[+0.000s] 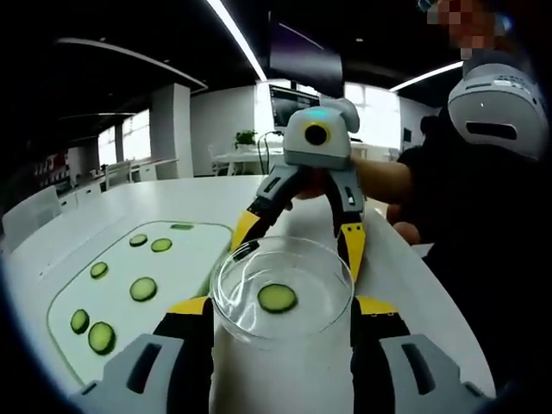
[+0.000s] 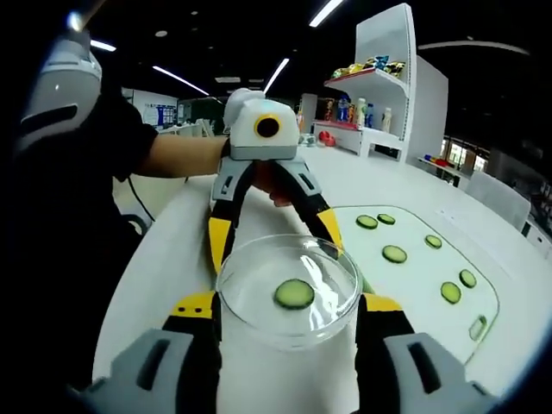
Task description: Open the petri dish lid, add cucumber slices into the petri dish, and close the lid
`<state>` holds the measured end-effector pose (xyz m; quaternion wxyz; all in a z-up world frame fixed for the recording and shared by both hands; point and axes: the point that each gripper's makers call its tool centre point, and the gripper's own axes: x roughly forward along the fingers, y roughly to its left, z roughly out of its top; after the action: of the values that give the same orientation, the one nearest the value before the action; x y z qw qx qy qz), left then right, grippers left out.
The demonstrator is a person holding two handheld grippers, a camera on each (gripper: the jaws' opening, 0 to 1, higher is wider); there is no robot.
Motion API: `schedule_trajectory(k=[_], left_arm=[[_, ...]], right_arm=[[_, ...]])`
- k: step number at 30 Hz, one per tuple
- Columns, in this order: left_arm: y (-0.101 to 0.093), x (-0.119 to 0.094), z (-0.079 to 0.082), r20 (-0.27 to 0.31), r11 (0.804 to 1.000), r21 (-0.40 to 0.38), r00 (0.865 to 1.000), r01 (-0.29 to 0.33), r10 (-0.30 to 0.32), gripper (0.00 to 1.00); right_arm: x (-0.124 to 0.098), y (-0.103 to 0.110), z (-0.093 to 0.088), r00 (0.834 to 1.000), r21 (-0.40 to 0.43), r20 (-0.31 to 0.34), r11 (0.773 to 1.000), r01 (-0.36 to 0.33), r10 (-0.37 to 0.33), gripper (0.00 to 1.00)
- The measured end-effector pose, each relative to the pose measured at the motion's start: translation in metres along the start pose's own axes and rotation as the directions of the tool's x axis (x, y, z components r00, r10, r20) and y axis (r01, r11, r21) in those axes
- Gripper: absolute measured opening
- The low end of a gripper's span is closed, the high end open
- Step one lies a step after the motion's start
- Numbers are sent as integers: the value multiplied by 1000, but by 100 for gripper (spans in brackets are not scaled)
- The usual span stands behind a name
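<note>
White counter [image 1: 129, 203] under ceiling striplights, open office behind. Petri dish [image 1: 282, 293] raised between both tools, one cucumber slice [image 1: 277, 297] inside. Left tool [image 1: 282, 304] and right tool [image 2: 287, 304] each clamped on dish from opposite sides. Remaining slices [image 1: 143, 289] lay on pale cutting board [image 2: 414, 285] beside it.

Premises: open-plan office or showroom-type interior. Evidence: long linear ceiling lights [image 1: 235, 36] at the top of the left gripper view, a monitor [image 1: 289, 103] on distant desks at centre, large white curved table [image 2: 379, 181], and a white display shelf [image 2: 384, 86] stocked with bottles at upper right of the right gripper view.
</note>
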<state>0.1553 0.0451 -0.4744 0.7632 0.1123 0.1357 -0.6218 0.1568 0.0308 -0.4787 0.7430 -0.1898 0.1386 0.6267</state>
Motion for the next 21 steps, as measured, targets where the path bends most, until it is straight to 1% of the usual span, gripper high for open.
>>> schedule_trajectory(k=[6,11,14,21], left_arm=[[0,1,-2,-2,1000,-13,1000,-1,1,63],[0,4,-8,-17,1000,-19,1000,-1,1,63],[0,3,-6,-15,1000,-13,1000,-2,2,63],[0,3,-8,-6,1000,-26,1000,0,0,63]], right_arm=[[2,-1,-3,1000,4,0,1000,-6,6,59],[6,0,-10,1000,7,-18,1000,-13,13,59],[6,-1,-12,1000,9,-21,1000,-14,14,59],[8,-1,-13,1000,29,-16,999,-22,23,59]])
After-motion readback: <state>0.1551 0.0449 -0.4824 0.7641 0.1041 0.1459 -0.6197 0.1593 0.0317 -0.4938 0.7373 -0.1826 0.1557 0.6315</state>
